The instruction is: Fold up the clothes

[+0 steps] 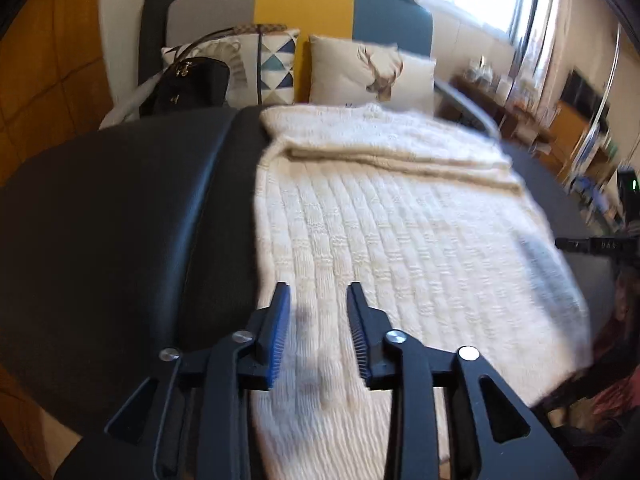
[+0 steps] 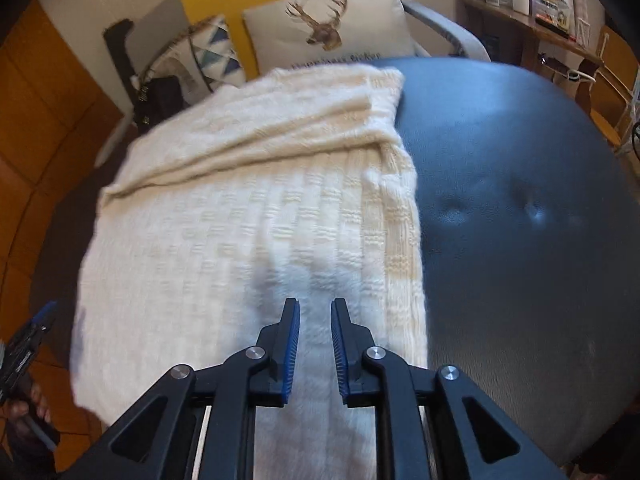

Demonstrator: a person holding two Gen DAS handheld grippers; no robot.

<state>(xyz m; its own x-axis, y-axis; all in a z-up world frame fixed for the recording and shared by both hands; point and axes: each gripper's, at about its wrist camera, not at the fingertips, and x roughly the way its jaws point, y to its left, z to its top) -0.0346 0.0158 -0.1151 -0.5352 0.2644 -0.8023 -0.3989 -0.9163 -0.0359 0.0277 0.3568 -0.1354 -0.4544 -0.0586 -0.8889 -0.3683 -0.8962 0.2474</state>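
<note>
Cream knit sweater (image 1: pixel 400 216) spread flat on the dark padded seat (image 2: pixel 520 200), one fold already laid across its far end. Left gripper (image 1: pixel 318 312) parted above the near left edge, empty; right gripper (image 2: pixel 315 320) narrowly parted above the near right part, gripping nothing. Probably between folds: next, pinching both near corners and carrying them toward the far fold.

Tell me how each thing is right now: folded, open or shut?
White knitted sweater: spread flat on the black ottoman, far end folded over.
Left claw: open, above the sweater's near edge, holding nothing.
Right claw: open a little, nothing between its fingers.
Black handbag: upright, looks closed.
</note>
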